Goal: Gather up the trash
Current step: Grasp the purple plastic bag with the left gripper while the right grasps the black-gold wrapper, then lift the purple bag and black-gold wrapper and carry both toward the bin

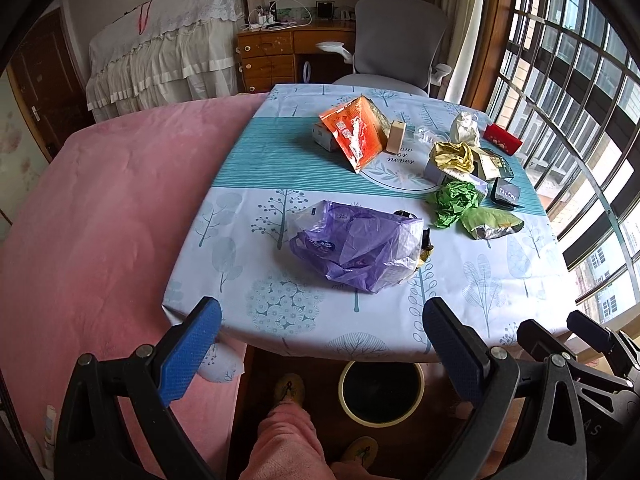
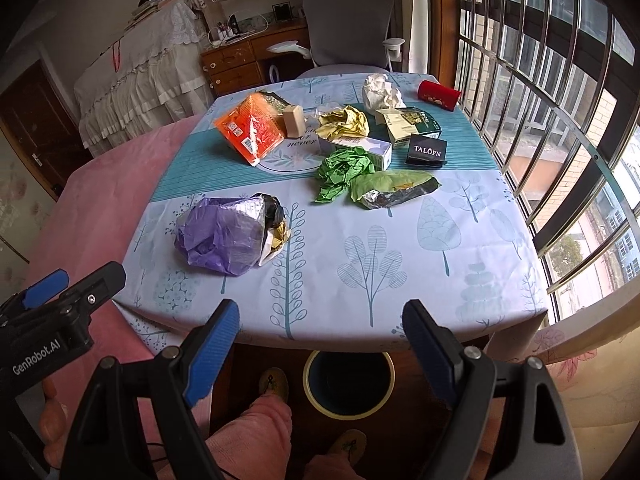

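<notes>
Both tools hang just off the near edge of the worktop, left tool and right tool each spread wide with nothing between the blue pads. The trash is all up on the patterned cloth: a crumpled purple bag toward the near left corner, with something dark and gold poking out its right side that I can't really make out. Past it, mid-worktop, there's a green paper wad touching a green foil wrapper, then an orange packet, a yellow wad, a black TALOPN box and a red box at the far right corner. A round bin sits on the floor, its far rim hidden by the near edge.
</notes>
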